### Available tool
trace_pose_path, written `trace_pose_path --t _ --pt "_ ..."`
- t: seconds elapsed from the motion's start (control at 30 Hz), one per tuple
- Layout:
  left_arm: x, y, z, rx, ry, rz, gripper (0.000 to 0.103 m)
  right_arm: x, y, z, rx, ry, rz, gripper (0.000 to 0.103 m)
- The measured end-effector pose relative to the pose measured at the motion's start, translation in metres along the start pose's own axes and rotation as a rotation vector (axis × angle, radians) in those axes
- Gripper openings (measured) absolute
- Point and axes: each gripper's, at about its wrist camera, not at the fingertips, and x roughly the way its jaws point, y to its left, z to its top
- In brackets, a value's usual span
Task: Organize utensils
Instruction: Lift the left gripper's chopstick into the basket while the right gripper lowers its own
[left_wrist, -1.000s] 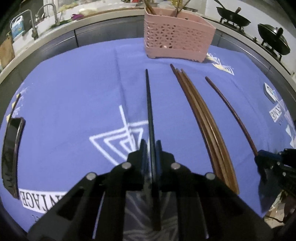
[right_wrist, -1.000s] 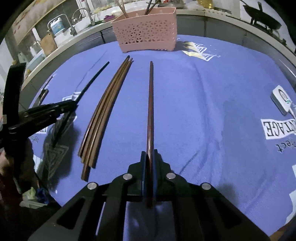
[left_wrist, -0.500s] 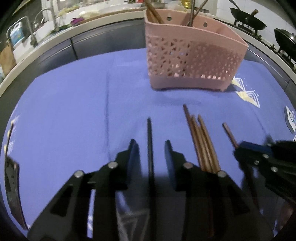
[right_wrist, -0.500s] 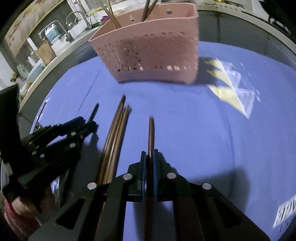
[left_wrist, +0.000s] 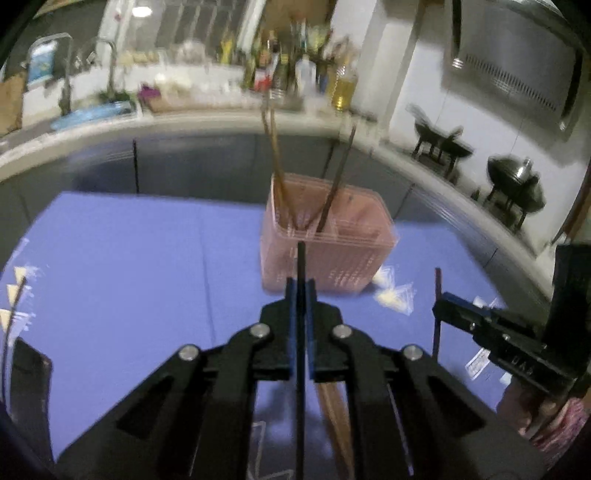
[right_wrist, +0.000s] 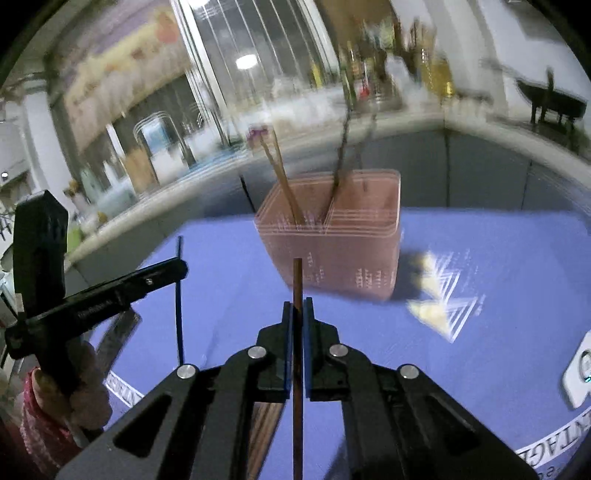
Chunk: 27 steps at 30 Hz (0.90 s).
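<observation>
Carrying one chopstick apiece: left gripper (left_wrist: 300, 291) clamped on black chopstick (left_wrist: 301, 266), right gripper (right_wrist: 297, 314) on brown chopstick (right_wrist: 297, 280), both aimed at pink basket (right_wrist: 332, 243) at 12 o'clock. Light, stiff, slick; prone to pivoting; better pinched mid-length.

1. The basket (left_wrist: 325, 254) stands ahead; upright chopsticks (left_wrist: 275, 155) crowd its left compartment.
2. Its right compartment (right_wrist: 373, 203) looks open on top.
3. Bare cloth (left_wrist: 129, 266) lies left of the basket.
</observation>
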Motion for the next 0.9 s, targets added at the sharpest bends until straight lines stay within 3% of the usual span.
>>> trace_pose_path --t 0.17,0.53,0.77,0.9 --pt "-0.042 -0.018 0.011 0.035 -0.103 0.016 0.004 -0.03 0.013 0.006 -0.034 -0.13 -0.022 0.005" --pt "-0.041 -0.024 0.021 0.071 -0.081 0.015 0.004 -0.042 0.015 0.026 -0.025 -0.163 -0.049 0.005" --pt "-0.058 -0.031 0.081 0.035 -0.202 -0.026 0.004 -0.046 0.013 0.097 -0.003 -0.251 -0.028 0.005" --pt "-0.06 -0.038 0.123 0.025 -0.313 -0.028 0.004 -0.03 0.012 0.141 0.005 -0.303 -0.041 0.005"
